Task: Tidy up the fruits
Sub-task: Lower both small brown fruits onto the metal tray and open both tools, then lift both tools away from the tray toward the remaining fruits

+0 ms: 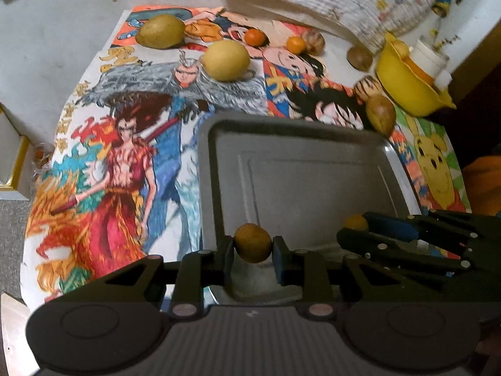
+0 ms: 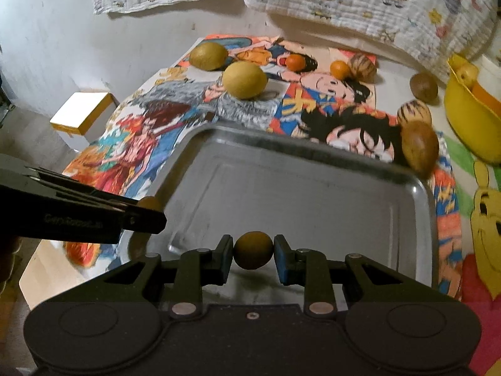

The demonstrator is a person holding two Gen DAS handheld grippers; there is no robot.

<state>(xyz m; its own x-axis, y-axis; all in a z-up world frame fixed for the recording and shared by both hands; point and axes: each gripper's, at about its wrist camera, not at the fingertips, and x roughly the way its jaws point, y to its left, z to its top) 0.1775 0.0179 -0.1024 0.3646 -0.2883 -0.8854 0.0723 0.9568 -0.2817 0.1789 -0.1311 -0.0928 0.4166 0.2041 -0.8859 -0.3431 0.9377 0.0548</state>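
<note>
The main risk here is a dropped fruit: each claw pinches a small round brownish fruit only at its two sides, so the fruit could roll out of the pads if the hand tilts or jolts, and a fruit let go from above the metal tray [image 2: 313,194] may bounce or roll across its smooth, bare floor toward the rim. The two claws are also close together over the near end of the tray, so one could knock the other and jar a fruit loose. The left claw [image 1: 253,244] is closed narrow on its small brown fruit [image 1: 252,243], which sits squarely between the pads, above the tray's near left corner. The right claw [image 2: 253,250] is likewise closed on a second small brown fruit [image 2: 253,250], hanging over the tray's near edge; in its view the left claw enters from the left side with its fruit just showing at the tip. Beyond both claws, past the tray's far rim, the rest of the fruit lies scattered on the cartoon-printed cloth [image 2: 313,100] covering the table: two large yellow-green fruits [image 2: 245,80], two small orange ones [image 2: 340,69], and several brown and striped ones off to the far right, near a yellow bowl [image 2: 466,119]. Judging by the bare tray, the sorting has hardly begun.
</note>
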